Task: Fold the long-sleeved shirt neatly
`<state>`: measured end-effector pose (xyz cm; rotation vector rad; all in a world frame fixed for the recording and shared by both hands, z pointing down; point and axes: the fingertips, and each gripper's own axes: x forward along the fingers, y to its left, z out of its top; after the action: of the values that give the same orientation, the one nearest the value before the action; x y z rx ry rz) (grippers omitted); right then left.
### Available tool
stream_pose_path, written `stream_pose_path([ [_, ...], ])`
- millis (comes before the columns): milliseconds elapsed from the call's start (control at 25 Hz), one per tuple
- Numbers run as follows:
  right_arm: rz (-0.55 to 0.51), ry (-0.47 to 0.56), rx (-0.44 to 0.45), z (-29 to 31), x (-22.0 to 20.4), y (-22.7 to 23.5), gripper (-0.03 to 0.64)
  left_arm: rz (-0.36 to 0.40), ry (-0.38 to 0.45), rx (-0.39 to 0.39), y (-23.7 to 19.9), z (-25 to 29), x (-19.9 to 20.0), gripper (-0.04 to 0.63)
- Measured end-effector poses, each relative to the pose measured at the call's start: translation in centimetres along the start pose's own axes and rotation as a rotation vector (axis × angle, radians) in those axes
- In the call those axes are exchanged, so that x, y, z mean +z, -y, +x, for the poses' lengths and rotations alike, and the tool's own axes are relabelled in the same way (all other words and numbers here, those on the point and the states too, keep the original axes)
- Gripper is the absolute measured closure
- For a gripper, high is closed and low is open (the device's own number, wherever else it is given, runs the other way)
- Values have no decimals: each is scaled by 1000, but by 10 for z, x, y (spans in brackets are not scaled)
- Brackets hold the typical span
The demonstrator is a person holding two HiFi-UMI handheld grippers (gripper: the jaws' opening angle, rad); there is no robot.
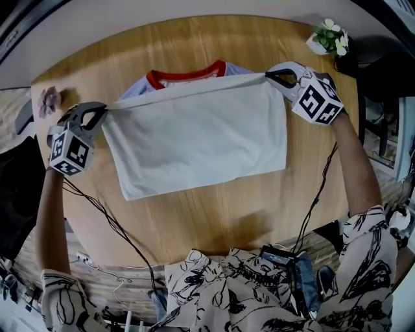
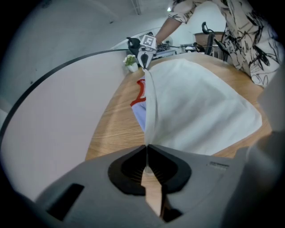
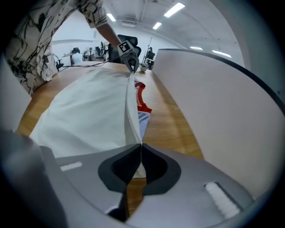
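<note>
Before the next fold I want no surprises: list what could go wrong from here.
The left claw and right claw pinch only thin corners of the shirt; the taut edge may slip out. The red collar layer beneath could drag askew. The potted plant near the right claw could get knocked.

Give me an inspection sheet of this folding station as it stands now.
Surface: round wooden table, light grain.
Job's things: white shirt lying flat, with the edge of its upper layer stretched taut just below the red collar.
Clutter: small potted flowers at the far right rim; flower-shaped ornament at the left rim.
Grippers: left gripper and right gripper each shut on one end of the taut edge.
Cables: black cables trail from both grippers over the near table edge.
Surroundings: pale curved partition beyond the table; ceiling lights overhead.
</note>
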<state>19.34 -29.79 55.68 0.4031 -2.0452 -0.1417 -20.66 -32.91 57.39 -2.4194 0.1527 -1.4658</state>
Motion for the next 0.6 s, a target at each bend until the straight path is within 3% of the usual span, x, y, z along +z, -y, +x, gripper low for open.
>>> stream_pose_path([
  [120,116,16,14,0,-4,11,597,-128,46,-24,-10,-1,2,578],
  [320,309,9,52,10,-13,24,597,-454,99,-146,-24,3,-1,577],
  [400,371,-1,66,17,-17,28,597,-547,92,-187,-28,9,-5,577],
  [600,425,-42,62,26,-24,30,597,-744,96,-253,-31,17,-10,575],
])
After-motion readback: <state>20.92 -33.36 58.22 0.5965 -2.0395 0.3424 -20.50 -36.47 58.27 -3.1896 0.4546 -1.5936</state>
